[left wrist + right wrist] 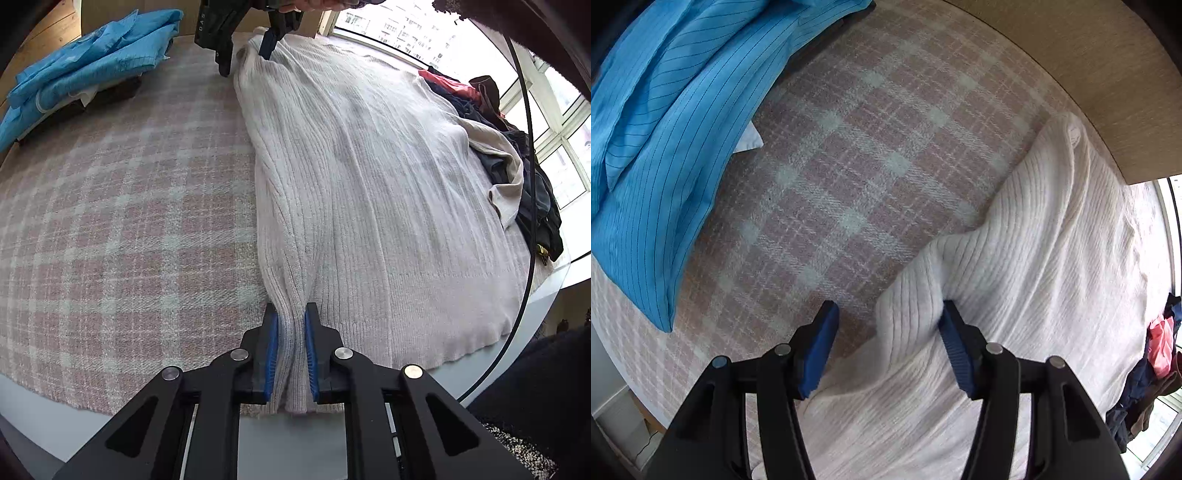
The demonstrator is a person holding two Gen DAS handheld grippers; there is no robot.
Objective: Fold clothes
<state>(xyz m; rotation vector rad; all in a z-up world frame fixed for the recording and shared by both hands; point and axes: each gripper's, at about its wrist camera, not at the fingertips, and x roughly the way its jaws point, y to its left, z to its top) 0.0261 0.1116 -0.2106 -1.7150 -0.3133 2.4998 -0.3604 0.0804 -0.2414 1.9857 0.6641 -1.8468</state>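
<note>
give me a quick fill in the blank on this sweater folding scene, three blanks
1. The left gripper is shut on the hem of the white ribbed ____.
2. The right gripper stands ____ over the sweater's folded edge.
3. The folded garment at the blanket's far corner is ____ in colour.

Missing words: sweater; open; blue

The cream ribbed knit sweater [369, 192] looks soft, matt wool-like cloth with fine lengthwise ribs. Under it lies a pink and grey checked woven blanket [122, 206], coarse and slightly fuzzy. In the upper left of the frame, the bright blue pinstriped garment [665, 122] is thin, smooth cloth (with a faint sheen). The black plastic left gripper [290, 354] is matt, with ridged blue pads and shiny metal pins. The panel [1089, 74] in the upper right has a light wood grain.
</note>
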